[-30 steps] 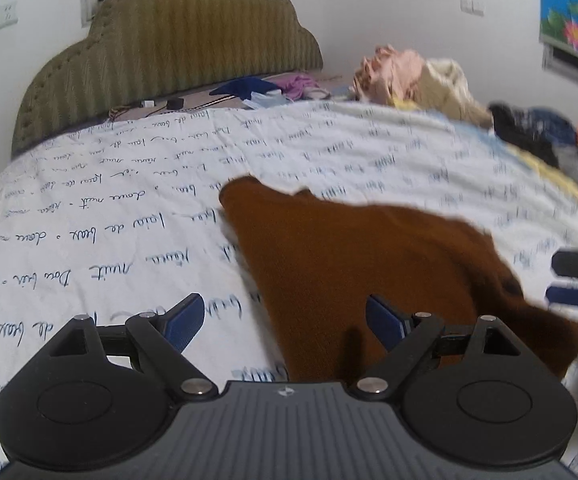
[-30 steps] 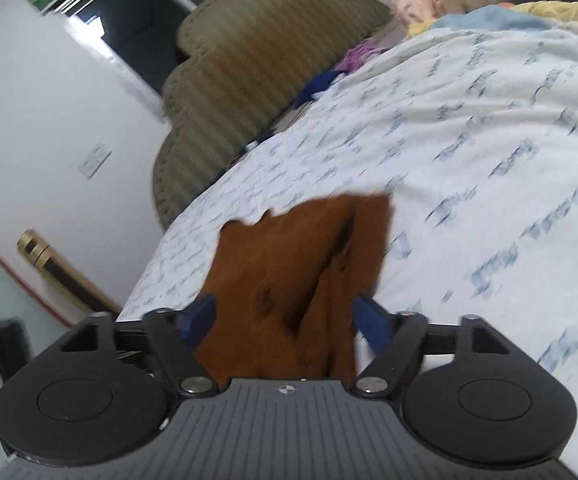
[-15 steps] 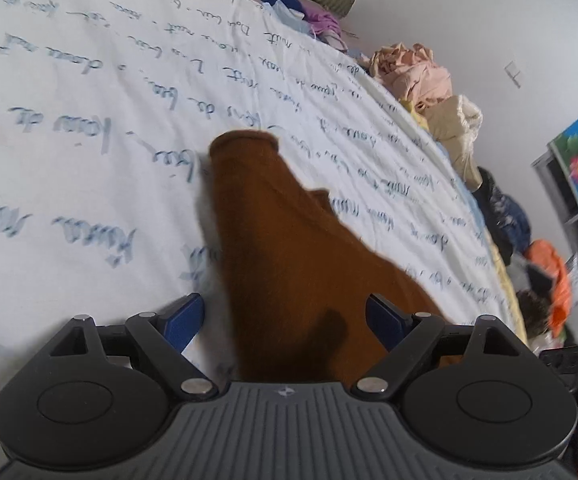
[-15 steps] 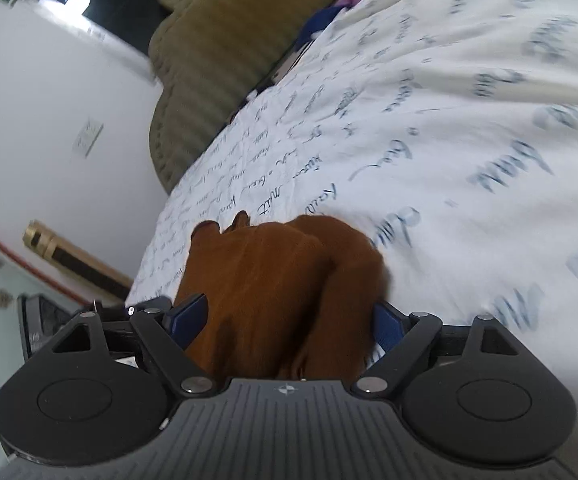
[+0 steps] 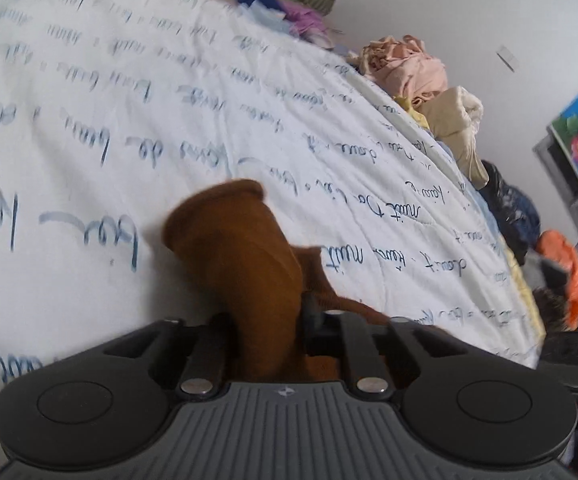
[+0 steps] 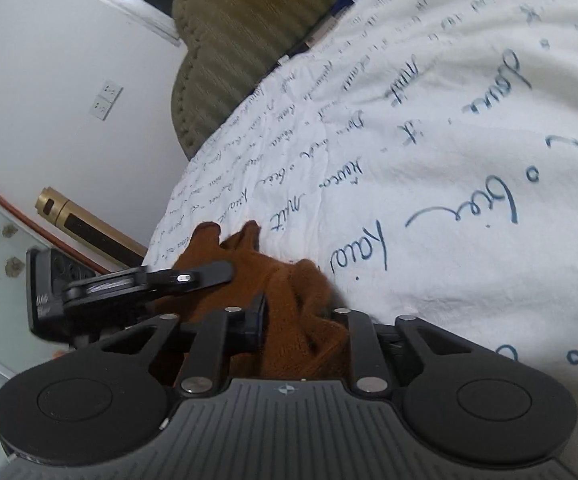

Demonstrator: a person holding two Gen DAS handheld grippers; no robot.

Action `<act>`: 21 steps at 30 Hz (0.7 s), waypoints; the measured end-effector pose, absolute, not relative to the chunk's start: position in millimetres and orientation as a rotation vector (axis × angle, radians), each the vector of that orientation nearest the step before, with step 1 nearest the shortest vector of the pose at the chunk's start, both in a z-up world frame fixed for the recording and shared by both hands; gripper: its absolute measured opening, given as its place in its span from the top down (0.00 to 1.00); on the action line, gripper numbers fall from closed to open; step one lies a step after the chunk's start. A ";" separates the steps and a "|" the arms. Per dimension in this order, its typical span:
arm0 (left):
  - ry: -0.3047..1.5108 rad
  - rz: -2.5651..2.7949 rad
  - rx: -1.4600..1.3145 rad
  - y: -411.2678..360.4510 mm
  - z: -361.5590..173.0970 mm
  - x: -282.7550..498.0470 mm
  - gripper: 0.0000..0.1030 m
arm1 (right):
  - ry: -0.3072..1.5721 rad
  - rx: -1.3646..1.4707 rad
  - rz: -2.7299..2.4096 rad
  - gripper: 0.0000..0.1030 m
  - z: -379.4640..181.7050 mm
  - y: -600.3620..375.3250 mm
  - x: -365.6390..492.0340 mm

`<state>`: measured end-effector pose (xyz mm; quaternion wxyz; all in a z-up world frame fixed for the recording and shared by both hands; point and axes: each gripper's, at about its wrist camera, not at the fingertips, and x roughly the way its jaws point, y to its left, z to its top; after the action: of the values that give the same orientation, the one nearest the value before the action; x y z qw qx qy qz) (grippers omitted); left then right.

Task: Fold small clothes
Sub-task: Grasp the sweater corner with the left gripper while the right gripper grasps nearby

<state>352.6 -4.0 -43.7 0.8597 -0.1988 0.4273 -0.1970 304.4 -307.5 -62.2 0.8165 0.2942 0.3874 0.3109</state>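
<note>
Both grippers hold a brown knit garment (image 5: pixel 241 256) on a bed. The left gripper (image 5: pixel 267 320) has its jaws clamped on a bunched fold, which rises as a rounded hump. The right gripper (image 6: pixel 301 316) also pinches gathered brown cloth, with the left gripper just beside it. Ahead, the white bedspread (image 5: pixel 89 92) with blue script lies wide and flat. Farther off, piled clothes (image 5: pixel 413 64) line the bed's far edge. An olive padded headboard (image 6: pixel 241 44) stands beyond.
</note>
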 end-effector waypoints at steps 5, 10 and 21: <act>0.719 -0.468 -0.193 -35.3 -10.8 330.3 0.91 | 0.672 0.537 0.673 0.80 -34.6 -311.1 281.8; 0.767 -0.375 -0.044 -66.6 -15.1 347.5 0.89 | 0.675 0.429 0.540 0.80 -25.0 -316.2 285.0; 0.801 -0.230 0.025 -52.1 -14.8 314.3 0.69 | 0.667 0.367 0.307 0.40 -18.5 -326.2 247.3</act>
<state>314.3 -52.1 -14.8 0.9143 0.0122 0.3892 -0.1115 247.3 -326.2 -18.5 0.9170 0.1786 0.3240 0.1490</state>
